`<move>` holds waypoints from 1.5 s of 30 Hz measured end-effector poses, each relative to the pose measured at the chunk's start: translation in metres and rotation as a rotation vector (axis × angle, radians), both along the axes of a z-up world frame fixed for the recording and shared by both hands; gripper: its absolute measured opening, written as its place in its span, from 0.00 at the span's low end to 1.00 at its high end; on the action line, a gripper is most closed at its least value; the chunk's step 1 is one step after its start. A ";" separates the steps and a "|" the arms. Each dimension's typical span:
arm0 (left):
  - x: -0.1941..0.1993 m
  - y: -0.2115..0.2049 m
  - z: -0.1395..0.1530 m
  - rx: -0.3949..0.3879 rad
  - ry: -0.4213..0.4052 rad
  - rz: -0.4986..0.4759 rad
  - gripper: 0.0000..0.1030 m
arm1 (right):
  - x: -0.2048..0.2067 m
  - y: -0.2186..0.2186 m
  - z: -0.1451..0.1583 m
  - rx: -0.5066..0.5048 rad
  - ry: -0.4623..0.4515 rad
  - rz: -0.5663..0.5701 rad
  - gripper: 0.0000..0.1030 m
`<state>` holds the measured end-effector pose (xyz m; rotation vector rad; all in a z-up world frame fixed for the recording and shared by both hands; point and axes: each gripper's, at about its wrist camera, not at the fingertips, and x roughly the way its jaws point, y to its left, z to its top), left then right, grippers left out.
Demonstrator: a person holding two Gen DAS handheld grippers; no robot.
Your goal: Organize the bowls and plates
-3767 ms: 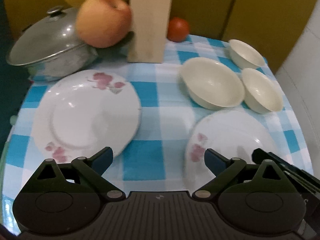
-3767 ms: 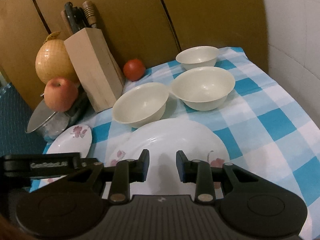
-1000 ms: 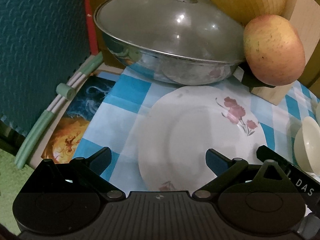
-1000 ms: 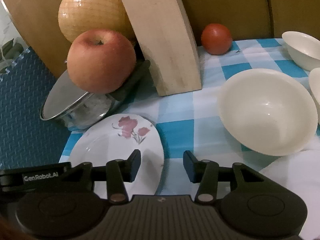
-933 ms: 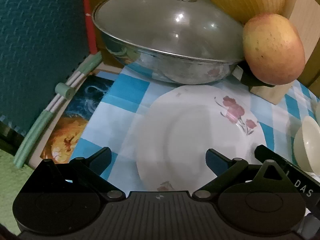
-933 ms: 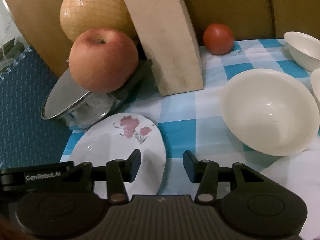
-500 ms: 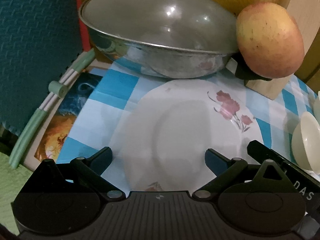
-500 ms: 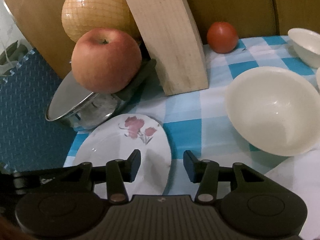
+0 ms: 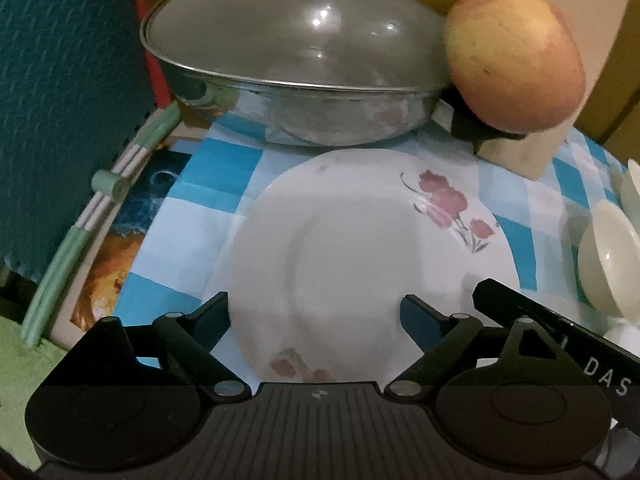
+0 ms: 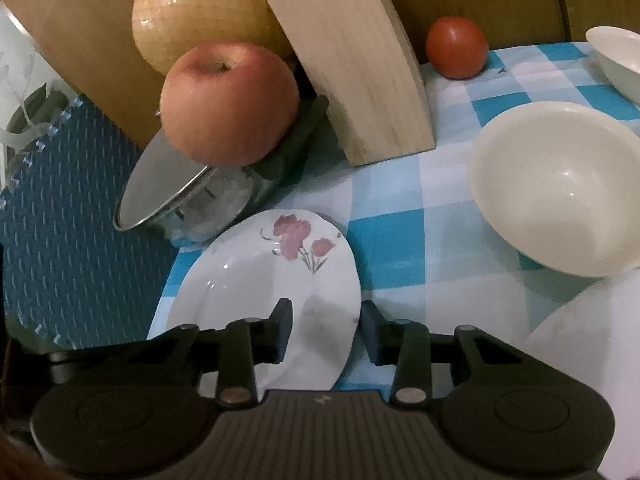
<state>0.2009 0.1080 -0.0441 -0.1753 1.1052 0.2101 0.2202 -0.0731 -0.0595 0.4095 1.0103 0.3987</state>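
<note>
On the checked surface (image 9: 208, 168), both open tools, left tool (image 9: 316, 316) and right tool (image 10: 325, 322), should straddle the flowered plate (image 9: 360, 248) rim squarely before closing.

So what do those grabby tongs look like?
Both tongs, left and right, are black plastic, each with a ribbed plate, two round discs, silver pivot screws and angled link arms. The fingertips carry dark blue pads. White letters "DAS" mark the other tool's side in the left view.
</note>
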 end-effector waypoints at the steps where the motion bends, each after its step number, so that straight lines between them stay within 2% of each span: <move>1: -0.002 -0.001 0.001 0.008 0.001 -0.006 0.91 | -0.002 0.000 0.000 -0.001 0.003 0.001 0.34; 10: -0.023 0.005 0.001 0.006 0.023 -0.020 0.93 | -0.038 0.008 0.007 -0.065 -0.004 0.089 0.33; 18: -0.045 0.019 0.007 -0.084 0.020 -0.029 0.93 | -0.041 0.000 0.008 -0.033 0.044 0.085 0.33; 22: -0.042 0.019 0.012 -0.052 -0.013 -0.019 0.95 | -0.036 -0.001 0.007 -0.024 0.021 0.050 0.33; 27: -0.034 0.010 0.002 0.004 0.021 -0.031 0.94 | -0.029 -0.005 0.004 -0.015 0.025 0.021 0.34; 32: -0.034 0.012 0.002 -0.002 0.019 -0.026 0.93 | -0.030 0.001 0.003 -0.012 0.020 0.058 0.34; 37: -0.036 0.008 0.002 0.015 0.008 -0.049 0.90 | -0.034 0.008 0.004 -0.058 -0.016 0.080 0.33; 45: -0.038 0.007 0.003 0.022 0.011 -0.045 0.88 | -0.034 0.005 0.004 -0.047 0.003 0.068 0.29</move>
